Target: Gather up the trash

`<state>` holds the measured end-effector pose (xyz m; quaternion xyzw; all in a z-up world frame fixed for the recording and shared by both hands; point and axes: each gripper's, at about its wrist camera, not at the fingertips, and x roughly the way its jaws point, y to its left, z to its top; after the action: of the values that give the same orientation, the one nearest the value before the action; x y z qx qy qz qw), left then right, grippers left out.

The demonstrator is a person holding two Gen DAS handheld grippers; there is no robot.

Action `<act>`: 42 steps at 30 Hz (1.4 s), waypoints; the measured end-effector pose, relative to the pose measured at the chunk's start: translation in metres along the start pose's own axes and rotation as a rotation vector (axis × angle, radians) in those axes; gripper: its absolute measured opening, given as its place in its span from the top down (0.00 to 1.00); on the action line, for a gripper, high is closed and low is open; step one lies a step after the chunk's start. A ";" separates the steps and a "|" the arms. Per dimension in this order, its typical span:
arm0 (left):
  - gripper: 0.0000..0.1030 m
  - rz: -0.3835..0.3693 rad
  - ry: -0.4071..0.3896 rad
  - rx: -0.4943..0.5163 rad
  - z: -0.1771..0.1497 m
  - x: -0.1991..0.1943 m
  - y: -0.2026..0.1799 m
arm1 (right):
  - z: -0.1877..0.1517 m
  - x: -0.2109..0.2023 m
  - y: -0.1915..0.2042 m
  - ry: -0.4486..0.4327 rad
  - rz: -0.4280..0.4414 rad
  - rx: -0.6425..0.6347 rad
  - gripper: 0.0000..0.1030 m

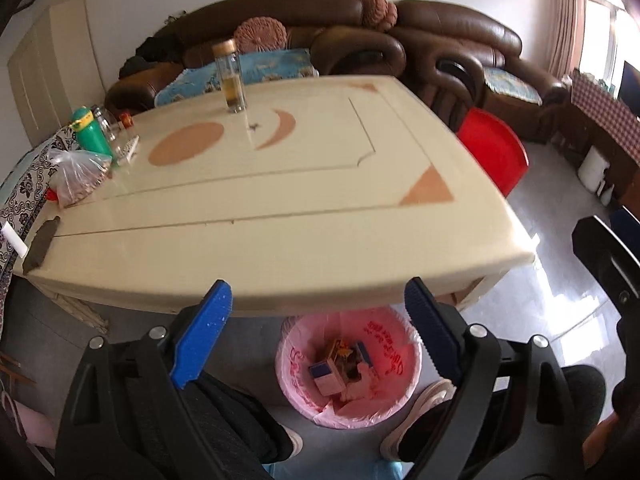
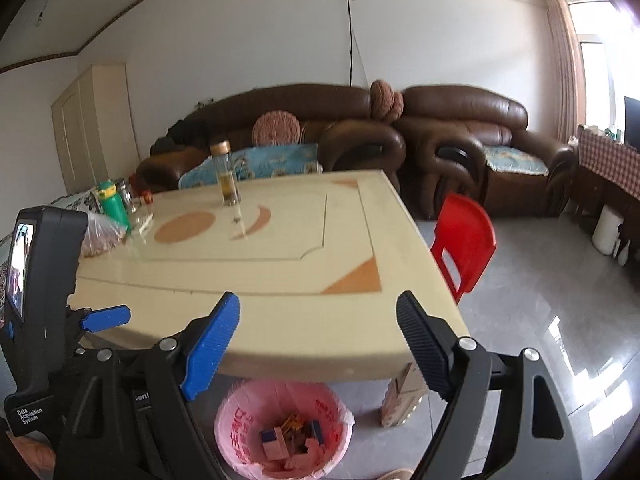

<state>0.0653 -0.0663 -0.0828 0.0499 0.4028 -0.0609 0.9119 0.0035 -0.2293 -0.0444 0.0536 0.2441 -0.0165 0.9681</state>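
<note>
A bin with a pink liner (image 1: 384,332) stands on the floor under the table's near edge. It holds small cardboard boxes and crumpled paper (image 1: 328,376). My left gripper (image 1: 318,292) hangs above the bin, level with the table edge, jaws wide open and empty. In the right wrist view, the same bin (image 2: 248,412) and its boxes (image 2: 276,444) lie below my right gripper (image 2: 318,304), which is also open and holds nothing. The left gripper's body and one blue finger (image 2: 106,317) show at the left of that view.
The cream table (image 1: 280,220) carries a glass bottle (image 1: 230,80), a green bottle (image 1: 90,130), a filled plastic bag (image 1: 76,176) and a dark flat object (image 1: 40,244). A red chair (image 1: 494,148) stands at its right. Brown sofas (image 1: 460,36) line the wall. A person's legs and shoes (image 1: 400,436) flank the bin.
</note>
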 end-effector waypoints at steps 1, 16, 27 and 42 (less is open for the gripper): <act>0.14 0.008 -0.011 -0.007 0.001 -0.005 0.001 | 0.003 -0.004 0.000 -0.012 -0.003 0.002 0.23; 0.08 0.051 -0.058 -0.034 0.001 -0.033 0.009 | 0.018 -0.046 0.013 -0.098 -0.072 -0.020 0.07; 0.08 0.055 -0.080 -0.036 0.001 -0.042 0.014 | 0.019 -0.051 0.018 -0.101 -0.079 -0.034 0.07; 0.07 0.059 -0.081 -0.039 -0.002 -0.046 0.019 | 0.015 -0.049 0.030 -0.076 -0.109 -0.054 0.07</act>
<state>0.0361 -0.0445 -0.0493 0.0412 0.3650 -0.0282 0.9296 -0.0304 -0.2005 -0.0052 0.0136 0.2101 -0.0648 0.9754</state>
